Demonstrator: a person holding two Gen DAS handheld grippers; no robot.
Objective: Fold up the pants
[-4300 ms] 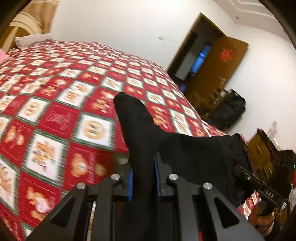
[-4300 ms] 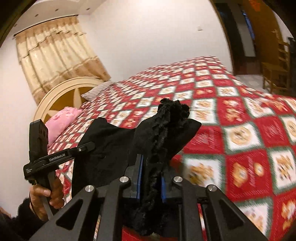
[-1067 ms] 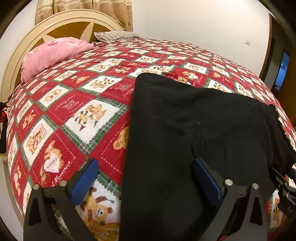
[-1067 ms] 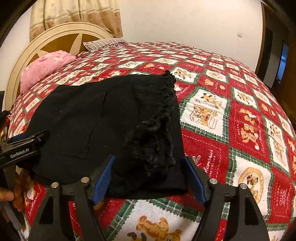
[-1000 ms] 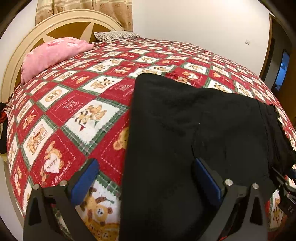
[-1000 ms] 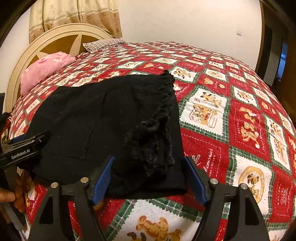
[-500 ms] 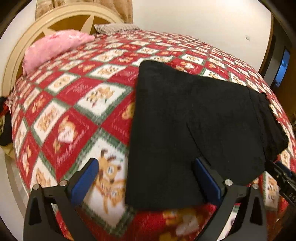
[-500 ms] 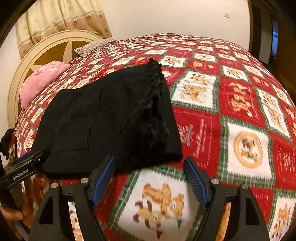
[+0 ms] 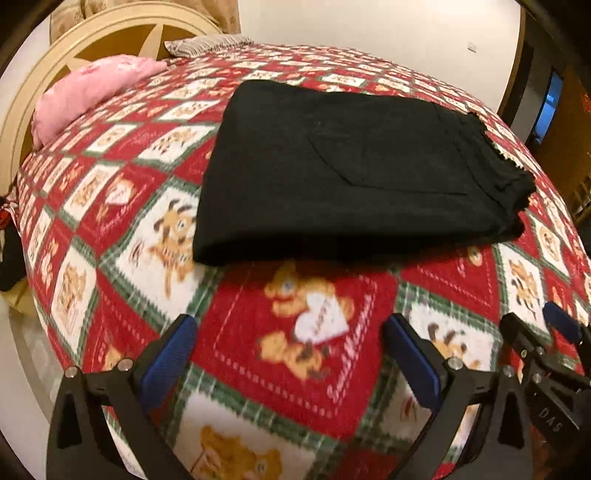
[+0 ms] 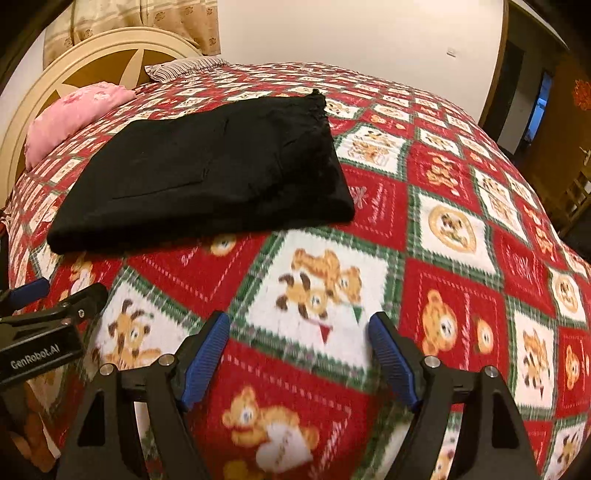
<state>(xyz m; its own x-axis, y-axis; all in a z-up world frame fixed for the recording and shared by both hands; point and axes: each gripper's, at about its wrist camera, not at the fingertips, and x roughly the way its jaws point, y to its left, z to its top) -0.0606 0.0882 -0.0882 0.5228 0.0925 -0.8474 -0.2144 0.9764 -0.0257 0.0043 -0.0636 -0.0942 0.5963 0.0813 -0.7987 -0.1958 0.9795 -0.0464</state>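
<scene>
The black pants point(image 10: 207, 173) lie folded into a flat rectangle on the quilt point(image 10: 461, 229), which is red, white and green with teddy-bear squares. Their frilled edge runs along the right side, towards the far end. The right gripper point(image 10: 299, 354) hangs over bare quilt nearer the camera, its blue-padded jaws standing wide with nothing between them and clear of the pants. At the left edge the left gripper point(image 10: 37, 295) shows in part — one black finger, a blue pad and a label; its jaws cannot be read here. Beyond the pants lie a pink pillow point(image 10: 70, 118) and a striped pillow point(image 10: 184, 68) against the headboard point(image 10: 92, 55), with a curtain point(image 10: 147, 22) behind.
</scene>
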